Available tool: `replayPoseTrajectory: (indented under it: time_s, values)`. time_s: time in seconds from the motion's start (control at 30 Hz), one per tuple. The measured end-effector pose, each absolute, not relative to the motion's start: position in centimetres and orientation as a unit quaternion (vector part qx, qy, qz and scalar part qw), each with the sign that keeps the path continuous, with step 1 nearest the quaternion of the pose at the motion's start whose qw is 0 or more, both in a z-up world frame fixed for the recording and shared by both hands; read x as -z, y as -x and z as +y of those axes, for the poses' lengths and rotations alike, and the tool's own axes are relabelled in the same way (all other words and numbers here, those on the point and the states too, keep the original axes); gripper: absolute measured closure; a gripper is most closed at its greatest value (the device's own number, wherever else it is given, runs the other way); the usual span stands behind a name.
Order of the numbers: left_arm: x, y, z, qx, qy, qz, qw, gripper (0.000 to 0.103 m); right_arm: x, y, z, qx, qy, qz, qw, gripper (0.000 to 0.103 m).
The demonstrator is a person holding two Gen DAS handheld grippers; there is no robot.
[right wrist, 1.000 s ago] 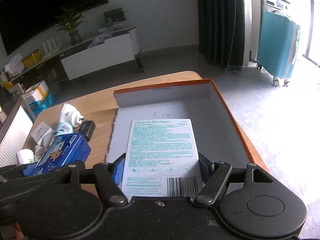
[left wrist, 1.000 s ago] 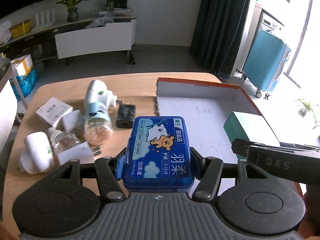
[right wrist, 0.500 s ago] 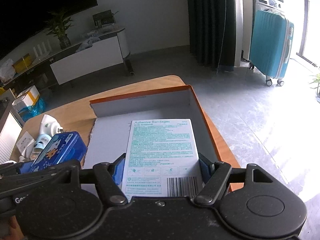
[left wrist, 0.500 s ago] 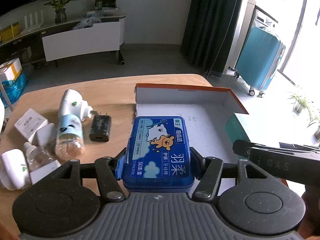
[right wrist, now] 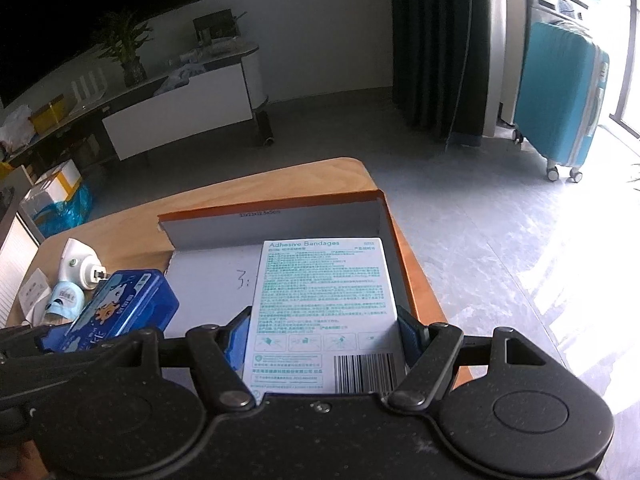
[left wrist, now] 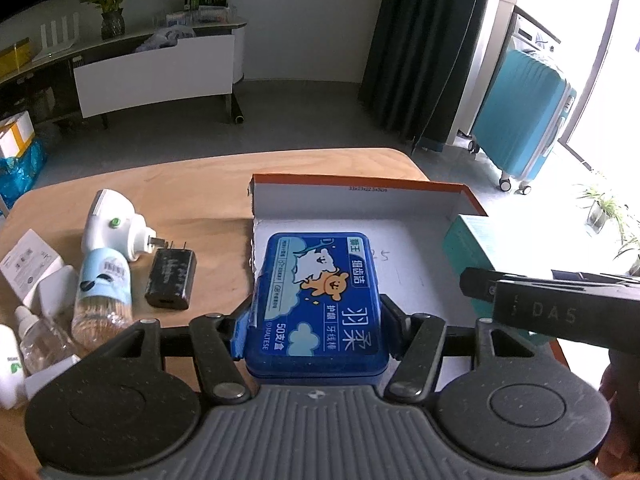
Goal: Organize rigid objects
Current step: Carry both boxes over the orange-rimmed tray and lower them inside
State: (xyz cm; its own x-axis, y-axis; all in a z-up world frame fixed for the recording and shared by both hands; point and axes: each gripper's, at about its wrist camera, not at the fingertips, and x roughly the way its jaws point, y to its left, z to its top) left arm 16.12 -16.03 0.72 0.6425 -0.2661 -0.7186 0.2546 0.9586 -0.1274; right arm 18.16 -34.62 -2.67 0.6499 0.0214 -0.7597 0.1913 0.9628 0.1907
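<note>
My left gripper (left wrist: 316, 330) is shut on a blue floss-pick box (left wrist: 316, 296) with a cartoon bear, held over the left part of the orange-edged cardboard tray (left wrist: 356, 194). My right gripper (right wrist: 322, 336) is shut on a white and teal adhesive bandages box (right wrist: 322, 304), held over the tray's (right wrist: 276, 216) right side. The blue box also shows in the right wrist view (right wrist: 120, 306), and the bandages box in the left wrist view (left wrist: 474, 240).
On the wooden table (left wrist: 192, 184) left of the tray lie a white plug-in device (left wrist: 114, 218), a black charger (left wrist: 170, 278), a toothpick jar (left wrist: 102, 292), a small clear bottle (left wrist: 38, 334) and white boxes (left wrist: 26, 260). A teal suitcase (left wrist: 520, 112) stands beyond.
Both grippers have moved right and forward over the tray with their boxes still held. The loose items on the table now sit further left in view.
</note>
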Motion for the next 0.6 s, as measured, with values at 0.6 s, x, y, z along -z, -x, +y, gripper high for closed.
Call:
replayPoseTrajectory:
  time_s: [0.6]
  values:
    - [0.5, -19.8, -17.8, 0.148, 0.012, 0.412, 0.899, 0.041, 2.7, -19.7, -37.7, 0.06, -0.143, 0.376, 0.914, 0.014]
